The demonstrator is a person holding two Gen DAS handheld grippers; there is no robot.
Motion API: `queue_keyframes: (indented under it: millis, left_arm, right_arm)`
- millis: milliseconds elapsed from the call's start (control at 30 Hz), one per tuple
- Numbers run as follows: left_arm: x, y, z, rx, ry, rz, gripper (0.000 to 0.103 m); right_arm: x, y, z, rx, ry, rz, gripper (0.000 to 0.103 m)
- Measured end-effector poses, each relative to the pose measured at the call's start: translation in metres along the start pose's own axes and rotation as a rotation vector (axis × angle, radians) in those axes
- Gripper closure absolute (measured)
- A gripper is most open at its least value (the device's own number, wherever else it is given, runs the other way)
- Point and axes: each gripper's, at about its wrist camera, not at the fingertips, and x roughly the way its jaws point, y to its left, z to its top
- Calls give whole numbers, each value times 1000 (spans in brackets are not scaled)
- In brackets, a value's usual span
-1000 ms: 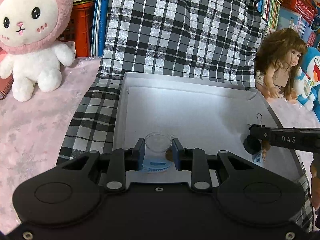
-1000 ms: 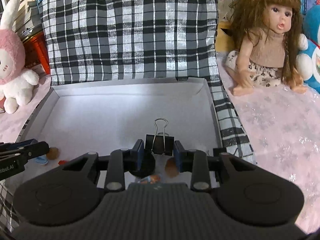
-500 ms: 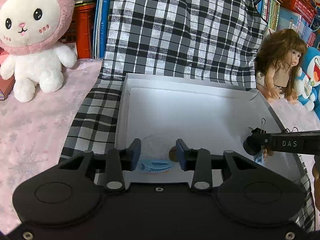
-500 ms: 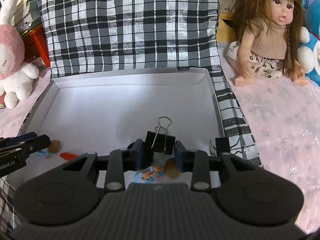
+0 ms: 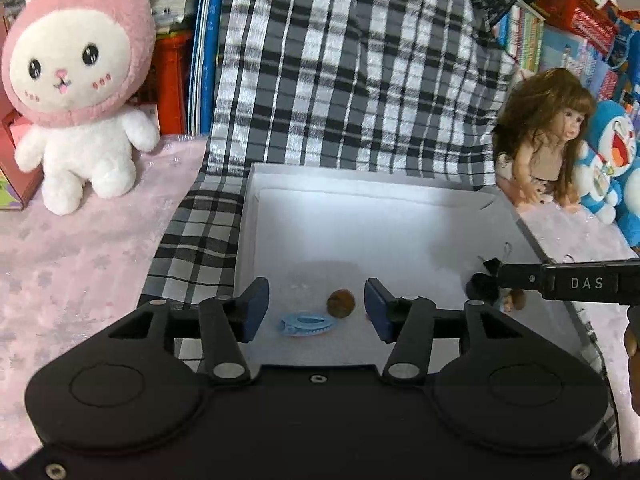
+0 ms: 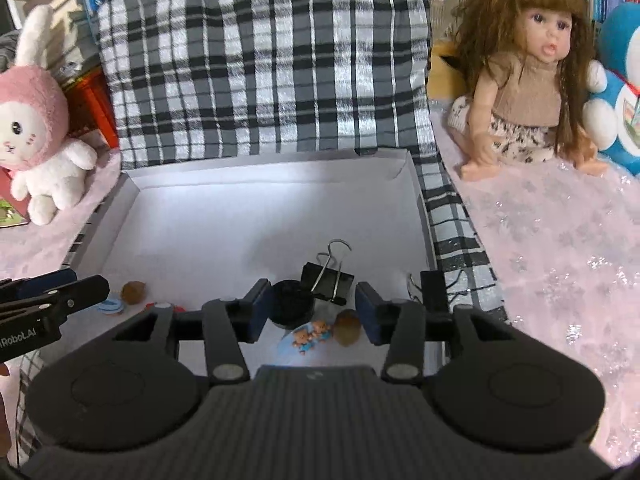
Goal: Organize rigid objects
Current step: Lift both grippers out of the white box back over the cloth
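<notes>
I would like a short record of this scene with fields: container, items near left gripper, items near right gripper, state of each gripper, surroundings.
container: shallow white cardboard box on checked black-and-white cloth
near left gripper: blue plastic hair clip, round brown nut
near right gripper: black metal binder clip, round black cap, small bear-figure clip
left gripper: jaws just opened, holding nothing
right gripper: jaws just opened, holding nothing
surroundings: pink-hooded white plush rabbit, long-haired brown doll

The left gripper (image 5: 316, 306) let go of the clear cup, its jaws having just been opening, with only a blue clip (image 5: 306, 324) and a nut (image 5: 341, 303) lying between them. The right gripper (image 6: 314, 312) likewise released the binder clip (image 6: 327, 282) and drew back.
</notes>
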Motion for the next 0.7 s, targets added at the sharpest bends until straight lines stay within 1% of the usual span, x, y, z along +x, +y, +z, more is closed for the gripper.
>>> queue_keyframes:
  millis: [133, 300, 500, 700]
  left_arm:
    - [-22, -7, -8, 39, -40, -22, 47]
    - [-50, -14, -27, 66, -72, -54, 46]
    - [-80, -26, -59, 106, -96, -93, 45]
    - [-104, -37, -98, 122, -121, -141, 45]
  right_arm:
    - [-23, 4, -11, -46, -50, 20, 37]
    - [-50, 6, -36, -94, -106, 54, 36]
    - [-82, 9, -76, -172, -190, 82, 34]
    - [-106, 13, -115, -234, -264, 111, 32]
